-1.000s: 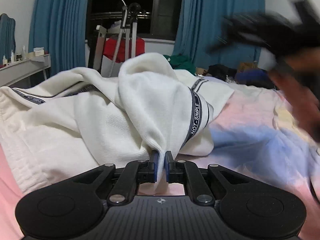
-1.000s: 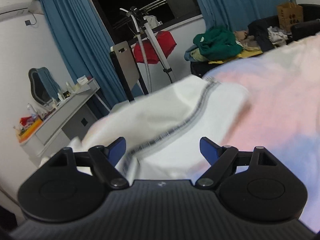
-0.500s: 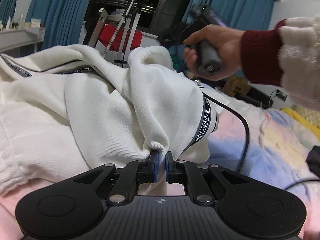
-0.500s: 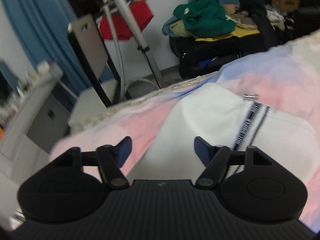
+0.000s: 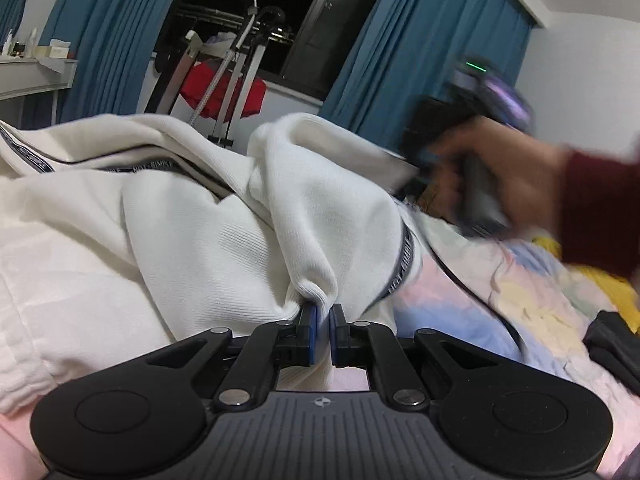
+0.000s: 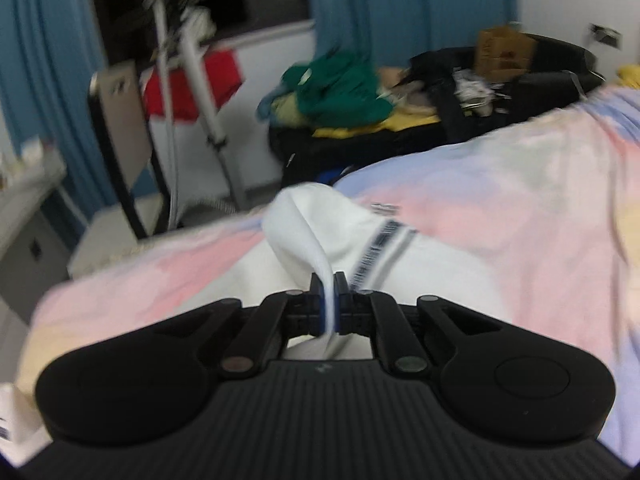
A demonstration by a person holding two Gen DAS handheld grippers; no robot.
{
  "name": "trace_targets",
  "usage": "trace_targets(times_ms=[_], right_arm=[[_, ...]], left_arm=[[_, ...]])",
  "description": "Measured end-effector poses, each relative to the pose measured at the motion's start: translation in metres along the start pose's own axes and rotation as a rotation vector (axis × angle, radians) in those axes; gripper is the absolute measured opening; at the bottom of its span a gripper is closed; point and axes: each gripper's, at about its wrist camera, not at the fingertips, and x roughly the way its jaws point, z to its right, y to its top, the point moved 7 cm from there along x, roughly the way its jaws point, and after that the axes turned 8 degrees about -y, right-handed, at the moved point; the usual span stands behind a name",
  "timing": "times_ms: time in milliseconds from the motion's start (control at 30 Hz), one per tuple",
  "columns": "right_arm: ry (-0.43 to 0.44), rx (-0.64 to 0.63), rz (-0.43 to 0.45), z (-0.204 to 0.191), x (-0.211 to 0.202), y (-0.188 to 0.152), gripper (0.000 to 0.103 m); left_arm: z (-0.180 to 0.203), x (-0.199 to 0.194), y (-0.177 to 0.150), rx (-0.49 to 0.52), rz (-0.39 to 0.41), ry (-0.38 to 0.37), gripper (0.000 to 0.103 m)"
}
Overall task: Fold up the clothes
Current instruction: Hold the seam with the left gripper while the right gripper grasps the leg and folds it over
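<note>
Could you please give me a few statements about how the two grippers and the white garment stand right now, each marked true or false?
1. The left gripper is shut on a fold of the white knit garment with the dark lettered band. True.
2. The right gripper hangs open with nothing between its pads. False: it is shut on a white fold of the same garment.
3. The garment lies on a pastel pink and blue bedsheet. True.
4. The curtains by the window are red. False: they are blue.
5. A green garment lies on the pile beyond the bed. True.
</note>
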Motion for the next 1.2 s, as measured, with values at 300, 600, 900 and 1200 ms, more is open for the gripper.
trace_targets(times_ms=[300,600,900,1200], right_arm=[[0.047,0.213,-0.103,0.146,-0.078,-0.084,0.006],[0.146,0.379,-0.442,0.196,-0.081,-0.157,0.01],[0.317,0.648,-0.511,0.195,-0.08,-0.185,0.049],[0.287,0.787,-0.394,0.2,-0.046,-0.156,0.051]], left_arm=[[0.005,-0.037,0.009,-0.004,0.068,0.045,0.006],[0.002,-0.068,0.005,-0.056,0.042,0.166,0.007],[0.008,-0.074,0.009,-0.1,0.084,0.204,0.007],[0.001,-0.072,0.012,-0.167,0.108,0.198,0.007]])
